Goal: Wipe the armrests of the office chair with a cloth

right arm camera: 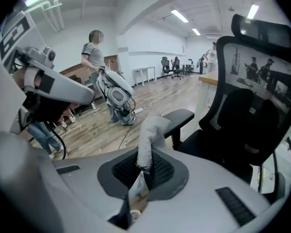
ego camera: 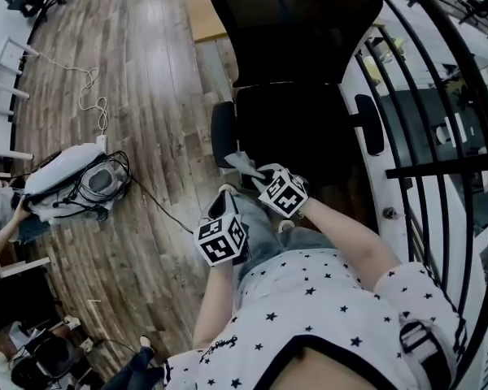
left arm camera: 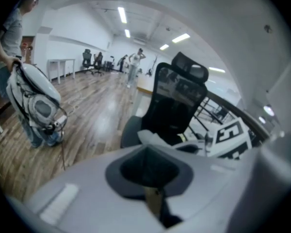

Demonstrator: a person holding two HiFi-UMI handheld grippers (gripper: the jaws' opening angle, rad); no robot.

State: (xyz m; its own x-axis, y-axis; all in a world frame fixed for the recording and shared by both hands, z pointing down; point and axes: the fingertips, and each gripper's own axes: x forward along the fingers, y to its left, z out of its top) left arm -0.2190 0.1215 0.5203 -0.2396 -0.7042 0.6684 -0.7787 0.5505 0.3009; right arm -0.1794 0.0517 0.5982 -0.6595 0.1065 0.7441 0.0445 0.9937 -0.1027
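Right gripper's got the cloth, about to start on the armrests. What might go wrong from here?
The right gripper pinches only one end of the cloth; rubbing may pull it free.
The far armrest sits close to the black railing; a gripper may knock it there.
A cable lies on the floor near the chair; a likely trip hazard.

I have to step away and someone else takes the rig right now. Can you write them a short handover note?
Right claw: shut on the grey cloth, which sticks up out of it.
Left claw: shut, empty, beside the right one.
The office chair stands straight ahead. The cloth is close to the armrest on the head view's left; whether it touches cannot be told. Nothing is at the other armrest.
Done: cloth is gripped.
Left: wipe both armrests; nothing shows that either has been wiped.
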